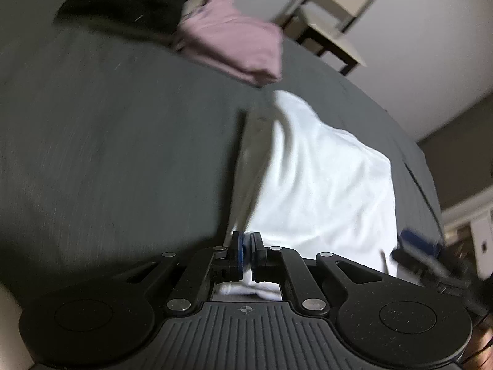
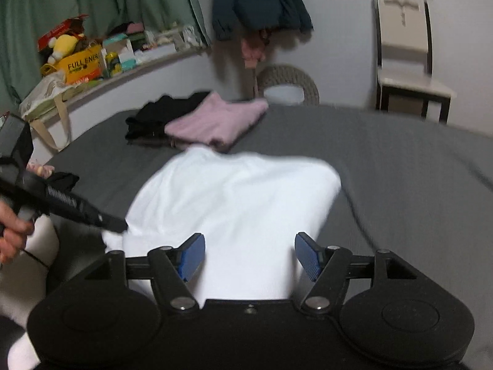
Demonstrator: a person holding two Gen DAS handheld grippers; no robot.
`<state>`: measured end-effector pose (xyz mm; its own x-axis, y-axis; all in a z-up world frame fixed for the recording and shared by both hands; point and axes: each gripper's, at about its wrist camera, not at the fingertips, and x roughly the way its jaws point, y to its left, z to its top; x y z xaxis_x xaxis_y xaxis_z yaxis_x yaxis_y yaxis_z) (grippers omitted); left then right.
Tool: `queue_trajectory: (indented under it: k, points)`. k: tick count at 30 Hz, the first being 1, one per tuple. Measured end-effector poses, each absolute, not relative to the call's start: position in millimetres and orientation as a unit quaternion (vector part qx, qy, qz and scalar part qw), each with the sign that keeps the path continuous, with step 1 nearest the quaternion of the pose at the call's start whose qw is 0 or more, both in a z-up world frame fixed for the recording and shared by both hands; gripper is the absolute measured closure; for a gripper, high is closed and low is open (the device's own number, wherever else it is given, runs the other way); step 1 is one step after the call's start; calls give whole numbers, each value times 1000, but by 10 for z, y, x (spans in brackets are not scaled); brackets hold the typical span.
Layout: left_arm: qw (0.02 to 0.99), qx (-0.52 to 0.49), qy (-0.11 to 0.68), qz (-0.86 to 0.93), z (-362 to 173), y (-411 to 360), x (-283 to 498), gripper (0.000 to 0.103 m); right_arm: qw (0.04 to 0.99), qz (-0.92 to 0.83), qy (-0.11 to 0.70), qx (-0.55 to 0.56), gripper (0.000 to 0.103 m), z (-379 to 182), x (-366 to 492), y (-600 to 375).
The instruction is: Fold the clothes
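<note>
A wide bed covered in a grey sheet [image 2: 385, 154] is filling most of both views, and it is serving as the folding surface. On the near half, a white garment [image 2: 234, 191] is lying partly gathered, its far edge rounded and blurred, so it appears to be mid-fold rather than finished. Toward the far side of the bed, a pink garment [image 2: 215, 120] is sitting folded into a neat rectangle, and a black garment [image 2: 160, 114] is lying just beside it, touching its edge; how tidily the black one is folded is hard to tell. Judging by this, at least one piece is looking done, and the white piece is the one being worked on now.

The left gripper [image 1: 246, 246] is sitting at the near left edge of the white garment with its blue-padded jaws pressed almost together, and a thin bit of white cloth appears to be pinched between them. The right gripper [image 2: 248, 257] is hovering low over the near edge of the same garment with its jaws spread wide, holding nothing. In the right wrist view, a hand [image 2: 12, 231] is gripping the left tool's handle at the frame's left edge.
</note>
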<state>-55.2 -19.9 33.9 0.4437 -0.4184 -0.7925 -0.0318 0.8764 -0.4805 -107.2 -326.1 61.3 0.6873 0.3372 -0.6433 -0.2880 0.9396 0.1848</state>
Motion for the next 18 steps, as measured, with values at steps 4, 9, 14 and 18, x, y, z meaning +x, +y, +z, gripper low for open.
queue_trajectory:
  k: [4, 9, 14, 18]
  points:
    - [814, -233, 523, -95, 319, -163, -585, 99, 912, 172, 370, 35, 39, 588, -1079, -3284]
    - [848, -212, 481, -59, 519, -172, -557, 98, 907, 177, 378, 51, 39, 576, -1057, -3316]
    - [877, -241, 408, -75, 731, -170, -534, 87, 907, 174, 376, 76, 38, 573, -1007, -3397]
    - [877, -265, 393, -78, 682, -287, -370, 31, 905, 170, 373, 116, 38, 567, -841, -3495]
